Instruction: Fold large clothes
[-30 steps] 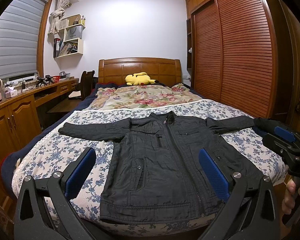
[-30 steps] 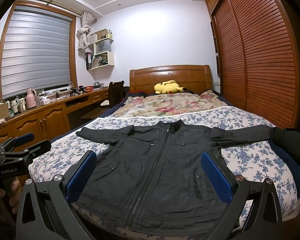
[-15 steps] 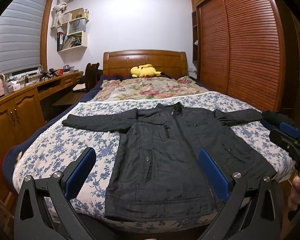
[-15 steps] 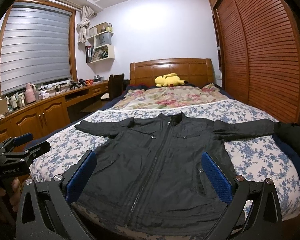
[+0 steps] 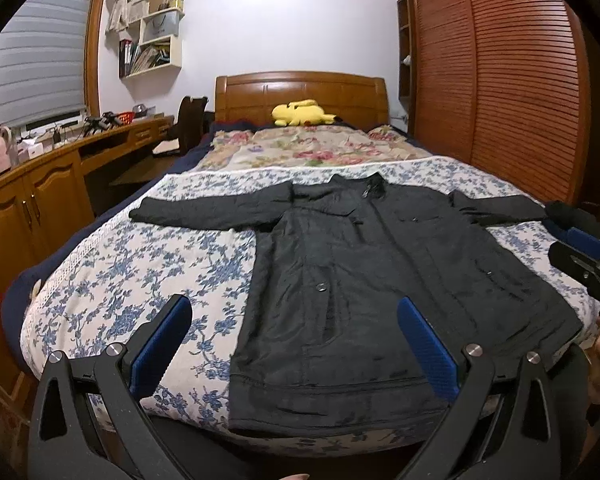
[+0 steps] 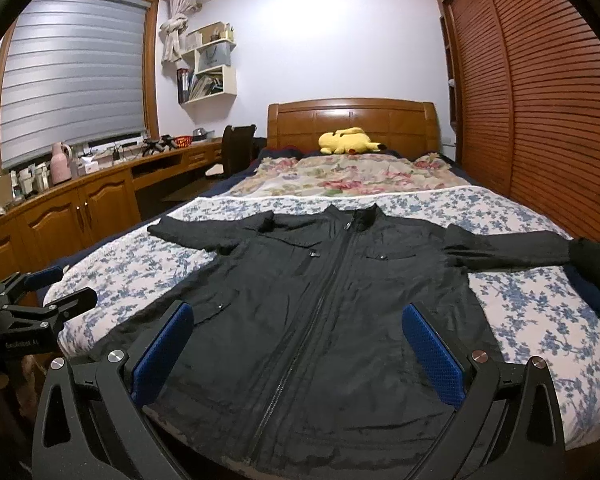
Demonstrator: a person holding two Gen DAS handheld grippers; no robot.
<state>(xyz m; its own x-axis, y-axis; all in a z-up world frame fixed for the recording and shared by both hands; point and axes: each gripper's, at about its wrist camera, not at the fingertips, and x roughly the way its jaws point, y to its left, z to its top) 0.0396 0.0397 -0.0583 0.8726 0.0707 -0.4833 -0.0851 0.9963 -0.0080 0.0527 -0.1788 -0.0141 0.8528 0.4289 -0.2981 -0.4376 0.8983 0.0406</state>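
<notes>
My left gripper (image 5: 294, 342) hangs spread over bare quilt (image 5: 148, 264) beside the black jacket (image 5: 380, 280), which lies flat at the bed's foot, sleeves outstretched. Only my right gripper (image 6: 298, 348), also spread, sees the zip (image 6: 312, 316) head-on, hem at the mattress edge.

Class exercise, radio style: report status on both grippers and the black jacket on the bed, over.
Left gripper and right gripper: jaws open, empty. Black zip-front jacket flat on blue floral bedspread, sleeves spread, unfolded. Nothing on it.
</notes>
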